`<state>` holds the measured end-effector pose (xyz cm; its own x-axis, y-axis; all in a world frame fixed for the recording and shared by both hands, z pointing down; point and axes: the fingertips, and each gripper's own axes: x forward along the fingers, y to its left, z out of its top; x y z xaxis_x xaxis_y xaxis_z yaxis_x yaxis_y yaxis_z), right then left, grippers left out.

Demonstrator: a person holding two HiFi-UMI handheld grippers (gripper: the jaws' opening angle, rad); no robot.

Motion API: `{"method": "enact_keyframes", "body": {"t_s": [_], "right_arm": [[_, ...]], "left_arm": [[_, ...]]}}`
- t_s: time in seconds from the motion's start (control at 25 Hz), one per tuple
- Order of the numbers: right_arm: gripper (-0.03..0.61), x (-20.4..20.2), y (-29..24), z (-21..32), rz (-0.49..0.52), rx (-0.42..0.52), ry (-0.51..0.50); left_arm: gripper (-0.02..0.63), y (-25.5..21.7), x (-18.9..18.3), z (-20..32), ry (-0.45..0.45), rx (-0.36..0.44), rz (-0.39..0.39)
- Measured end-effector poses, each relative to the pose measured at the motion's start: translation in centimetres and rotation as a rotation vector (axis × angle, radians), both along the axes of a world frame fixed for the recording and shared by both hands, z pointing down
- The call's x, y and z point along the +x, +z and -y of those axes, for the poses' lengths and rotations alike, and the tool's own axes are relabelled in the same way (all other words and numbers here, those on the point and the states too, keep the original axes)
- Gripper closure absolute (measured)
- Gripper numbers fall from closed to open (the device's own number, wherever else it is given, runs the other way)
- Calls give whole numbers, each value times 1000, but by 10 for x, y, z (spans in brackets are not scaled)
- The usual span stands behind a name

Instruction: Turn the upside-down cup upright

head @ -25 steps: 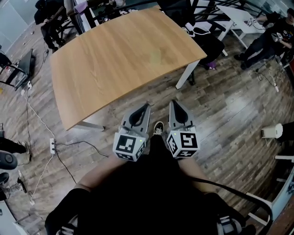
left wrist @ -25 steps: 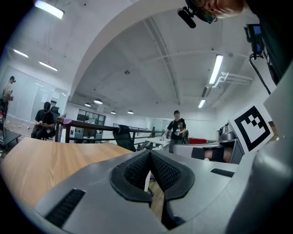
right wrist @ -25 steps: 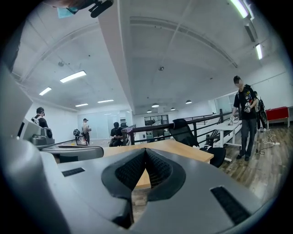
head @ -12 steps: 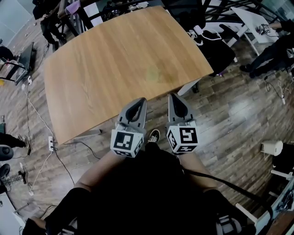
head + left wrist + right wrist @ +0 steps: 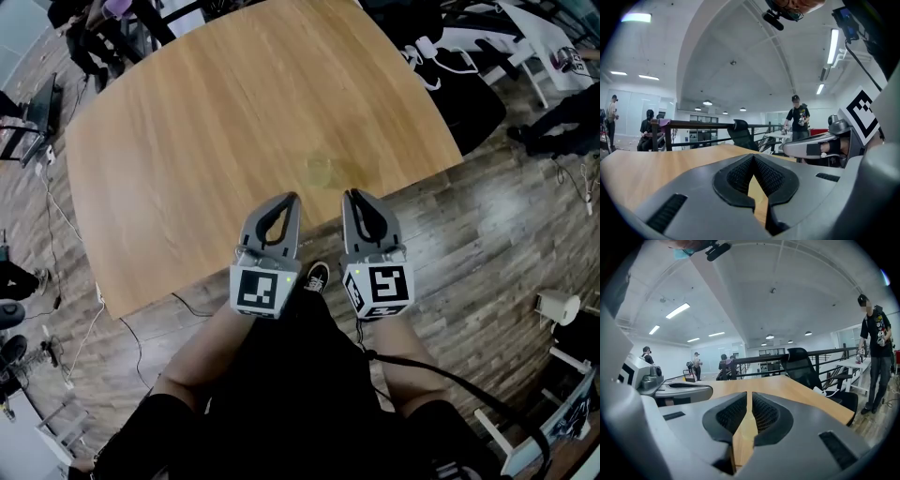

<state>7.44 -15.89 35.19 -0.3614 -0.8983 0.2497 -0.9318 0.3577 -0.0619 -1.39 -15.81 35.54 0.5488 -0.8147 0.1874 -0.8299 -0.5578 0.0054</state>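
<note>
A faint, see-through shape [image 5: 323,171] sits on the wooden table [image 5: 187,159] near its front edge; it may be the cup, but I cannot tell which way up it stands. My left gripper [image 5: 289,199] and right gripper [image 5: 354,195] are held side by side, tips just over the table's near edge, a short way from that shape. Both are shut with nothing between the jaws. In the left gripper view the pads [image 5: 740,174] meet over bare wood, with the right gripper [image 5: 820,147] alongside. The right gripper view shows the same, pads [image 5: 765,412] together and the left gripper [image 5: 679,390] beside them.
A black office chair [image 5: 459,89] stands past the table's far right corner. Cables [image 5: 56,225] trail over the wooden floor at the left, and a white object [image 5: 560,305] lies on the floor at the right. People and a railing [image 5: 811,355] are beyond the table.
Both grippers have come forward together from over the floor to the table's near edge. The table now fills more of the head view. The jaws stayed shut.
</note>
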Motion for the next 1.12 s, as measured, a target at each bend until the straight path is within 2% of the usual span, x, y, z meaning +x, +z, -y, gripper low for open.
{"method": "enact_keyframes", "body": {"t_s": [0.16,0.2,0.24,0.28,0.4,0.52,0.6,0.76,1.12], "right_arm": [[555,-14,44,34,-3,-15,-46],[498,-18,58,41,-3,-25,-67],[405,-22,72,47,0,-35,-90],[369,-26,84,54,2,-42,-110],[328,-34,113,71,-26,-49,-146],[293,-39,136,85,-46,-63,-169],[279,-41,148,93,-75,-74,-184],[270,-46,161,103,-129,-82,-212],[272,-58,161,116,-161,-66,-236]], "left_arm": [[604,46,-3,30,-10,-1,28],[604,58,-4,34,-14,-7,36],[604,71,-6,39,-18,-13,40],[604,82,-7,44,-23,-20,44],[604,111,-15,54,-46,-50,47],[605,131,-23,61,-59,-32,89],[604,142,-25,63,-61,-23,109],[605,154,-22,64,-57,-34,99],[604,162,-15,63,-58,-36,70]]}}
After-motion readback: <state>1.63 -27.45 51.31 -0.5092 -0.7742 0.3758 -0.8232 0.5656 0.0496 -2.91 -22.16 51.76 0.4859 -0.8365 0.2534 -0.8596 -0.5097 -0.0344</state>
